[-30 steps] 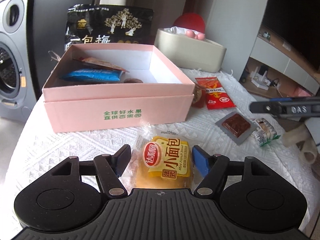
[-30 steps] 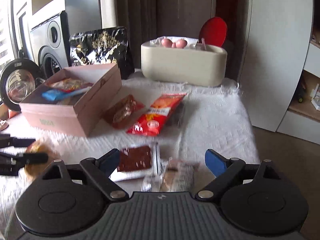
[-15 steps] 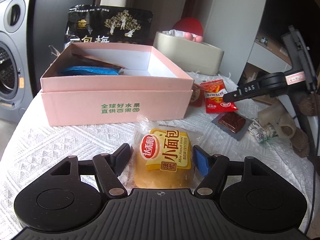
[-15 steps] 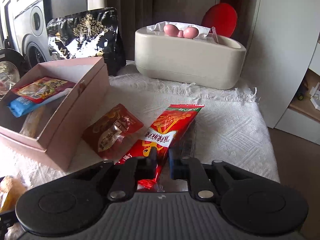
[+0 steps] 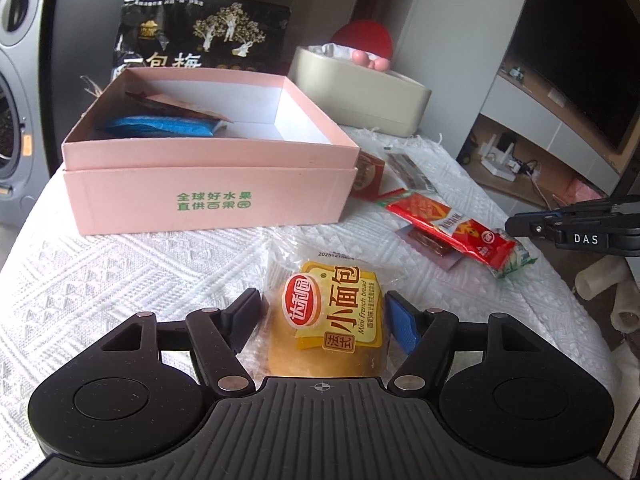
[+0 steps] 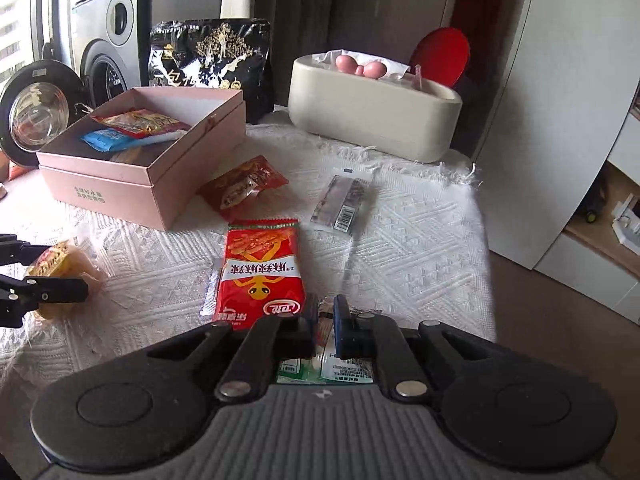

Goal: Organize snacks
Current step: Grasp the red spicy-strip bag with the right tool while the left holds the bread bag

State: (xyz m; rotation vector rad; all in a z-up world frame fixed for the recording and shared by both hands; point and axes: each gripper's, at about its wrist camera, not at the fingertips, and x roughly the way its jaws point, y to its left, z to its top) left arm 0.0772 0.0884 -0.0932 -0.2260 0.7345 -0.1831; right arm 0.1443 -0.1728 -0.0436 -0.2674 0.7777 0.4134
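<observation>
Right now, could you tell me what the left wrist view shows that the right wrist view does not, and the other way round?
Only the left wrist view shows the bread pack's yellow label head-on between the left gripper's pads, plus the dark screen on the right.

Only the right wrist view shows the flat clear packet in full, with its barcode, and the right gripper shut on the near edge of the red snack packet.

Both show the pink box holding a blue packet, the black bag and the cream tub.
</observation>
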